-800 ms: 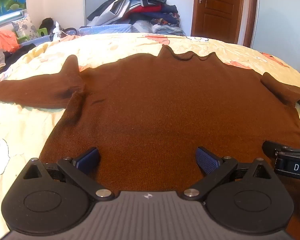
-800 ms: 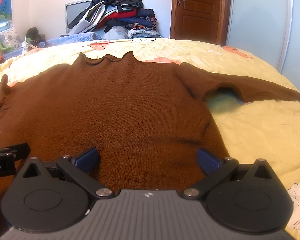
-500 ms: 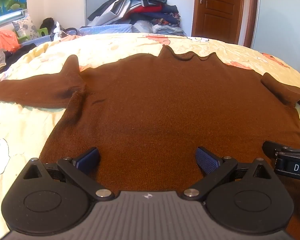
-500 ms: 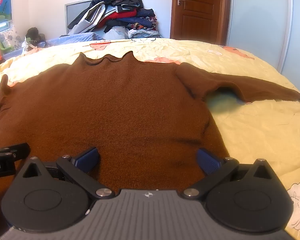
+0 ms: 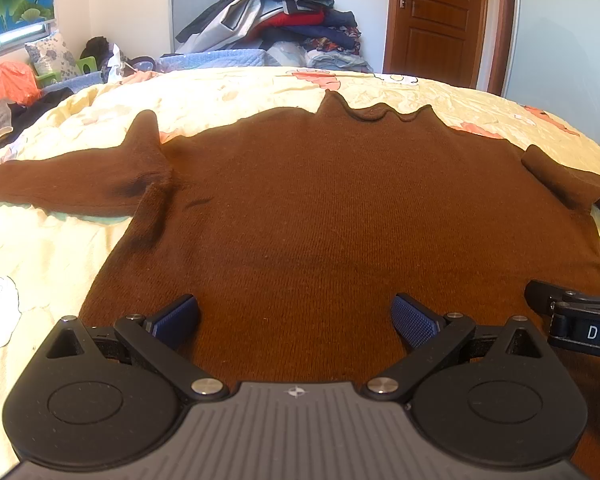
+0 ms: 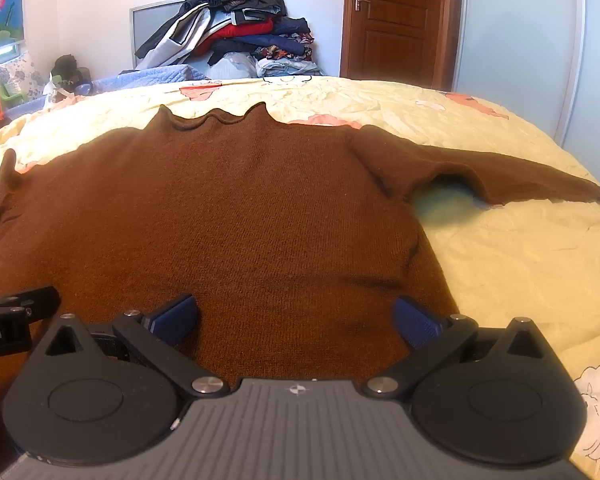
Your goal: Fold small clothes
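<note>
Nothing has moved since the earlier frames: both grippers, left (image 5: 296, 316) and right (image 6: 296, 316), hover spread wide and empty over the hem of the brown sweater (image 5: 340, 208), which lies flat on the bed (image 5: 40, 248). Pinching only the top knit layer would likely drag and bunch the fold.

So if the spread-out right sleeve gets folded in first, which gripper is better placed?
Right, probably. The right gripper, open, sits over the brown sweater hem nearest that long sleeve; the left gripper, also open, is toward the other sleeve.

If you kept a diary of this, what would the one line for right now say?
stage: fold not begun | brown sweater: spread flat on bed | left hand-held gripper: open over hem | right hand-held gripper: open over hem
</note>
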